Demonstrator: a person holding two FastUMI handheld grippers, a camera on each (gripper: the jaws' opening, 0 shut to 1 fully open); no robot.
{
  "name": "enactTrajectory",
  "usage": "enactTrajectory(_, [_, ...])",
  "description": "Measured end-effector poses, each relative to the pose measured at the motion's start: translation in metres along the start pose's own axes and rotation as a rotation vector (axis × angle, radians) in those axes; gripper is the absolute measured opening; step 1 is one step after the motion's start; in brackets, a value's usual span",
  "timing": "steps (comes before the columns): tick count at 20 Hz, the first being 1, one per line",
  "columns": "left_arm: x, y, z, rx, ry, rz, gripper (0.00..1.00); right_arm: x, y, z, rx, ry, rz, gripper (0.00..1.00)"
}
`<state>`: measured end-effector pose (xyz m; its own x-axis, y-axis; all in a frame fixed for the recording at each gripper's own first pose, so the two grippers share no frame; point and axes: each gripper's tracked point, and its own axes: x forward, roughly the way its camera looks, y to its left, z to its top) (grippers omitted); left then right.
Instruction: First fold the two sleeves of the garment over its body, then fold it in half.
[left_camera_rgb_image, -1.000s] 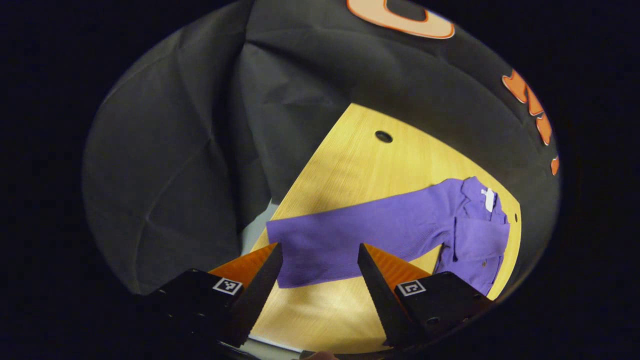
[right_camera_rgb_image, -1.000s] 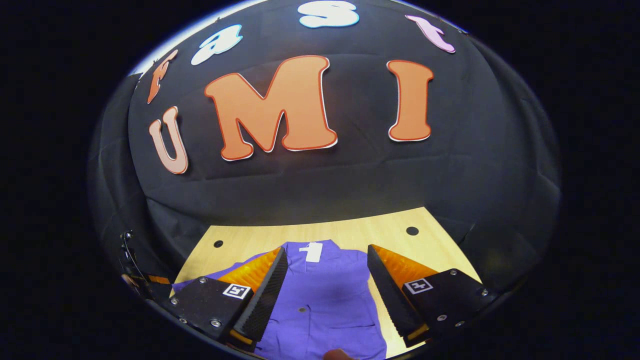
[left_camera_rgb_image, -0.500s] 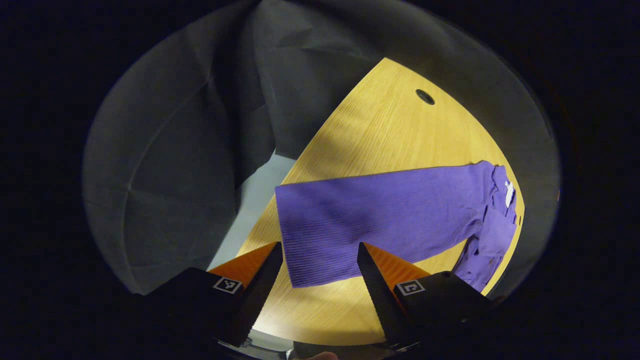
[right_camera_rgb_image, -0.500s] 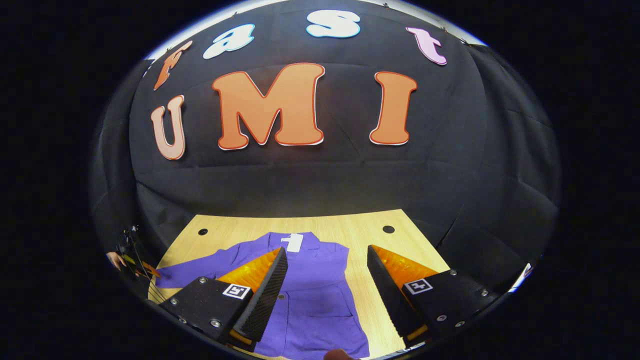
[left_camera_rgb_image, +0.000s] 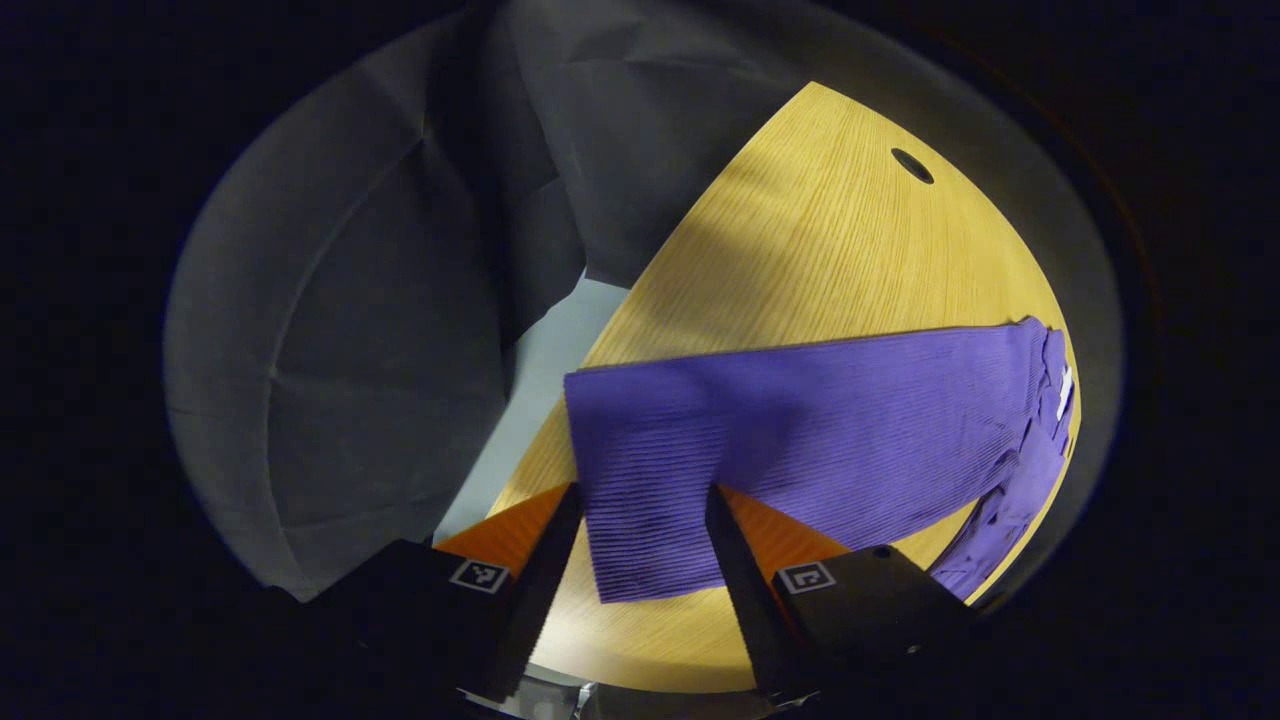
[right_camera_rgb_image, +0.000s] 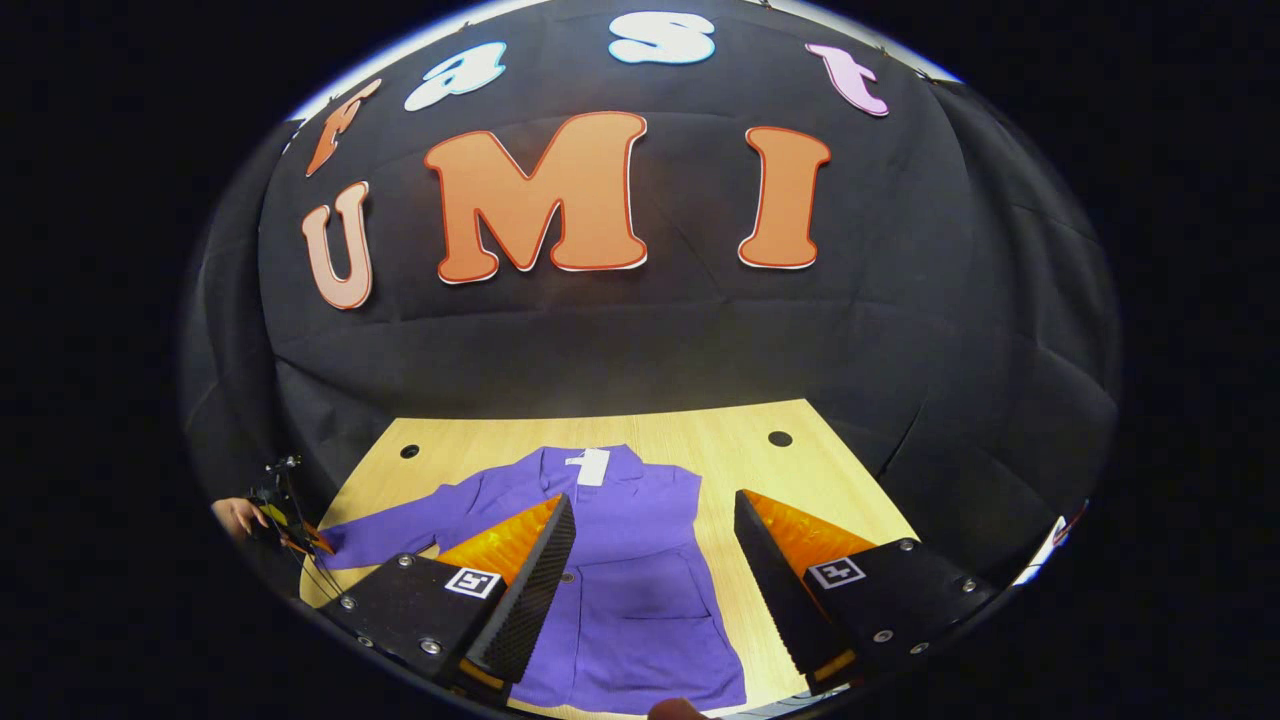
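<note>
Purple garment (right_camera_rgb_image: 640, 590) lies flat on the wooden table (right_camera_rgb_image: 740, 450), collar and white tag (right_camera_rgb_image: 590, 466) toward twelve o'clock in the right gripper view, one sleeve (left_camera_rgb_image: 800, 420) stretched out toward nine o'clock. In the left gripper view, the left gripper (left_camera_rgb_image: 640, 545) stands spread, unclenched, its two fingers on either side of that sleeve's cuff end without pinching it. The right gripper (right_camera_rgb_image: 655, 570) hangs released and wide apart over the garment's body, grasping nothing, while a hand (right_camera_rgb_image: 235, 515) shows at nine o'clock in its view.

We see garment (right_camera_rgb_image: 640, 590) hem cut off at bottom of right gripper view; left gripper (right_camera_rgb_image: 290, 525) too small to read at lower left.
</note>
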<state>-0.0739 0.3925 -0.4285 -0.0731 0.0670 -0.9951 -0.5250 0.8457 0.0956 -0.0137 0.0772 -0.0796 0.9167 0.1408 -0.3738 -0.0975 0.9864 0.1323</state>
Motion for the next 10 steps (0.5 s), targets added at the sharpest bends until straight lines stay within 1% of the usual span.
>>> enactTrajectory(1, [-0.001,-0.005,0.002,-0.003,0.002,-0.004,0.76,0.001,0.0,-0.002,0.009,0.004,0.008,0.96])
enactTrajectory(3, [0.001,-0.017,0.005,0.002,0.009,-0.015,0.45,0.001,-0.005,-0.005,0.011,0.008,0.01,0.95])
enactTrajectory(4, [0.002,-0.024,0.006,0.006,0.003,-0.036,0.3,0.0,-0.009,-0.007,0.006,0.012,0.009,0.95])
enactTrajectory(5, [0.004,-0.026,0.006,0.001,0.007,-0.031,0.18,0.001,-0.012,-0.007,0.003,0.014,0.009,0.95])
enactTrajectory(6, [-0.002,-0.027,0.006,0.005,0.002,-0.054,0.06,0.001,-0.016,-0.007,0.001,0.016,0.01,0.95])
enactTrajectory(7, [-0.006,-0.033,0.006,-0.001,-0.009,-0.07,0.05,0.0,-0.02,-0.005,0.001,0.011,0.01,0.95])
enactTrajectory(10, [-0.035,-0.049,0.008,0.053,-0.052,-0.092,0.02,-0.001,-0.033,0.003,0.017,-0.006,0.02,0.96])
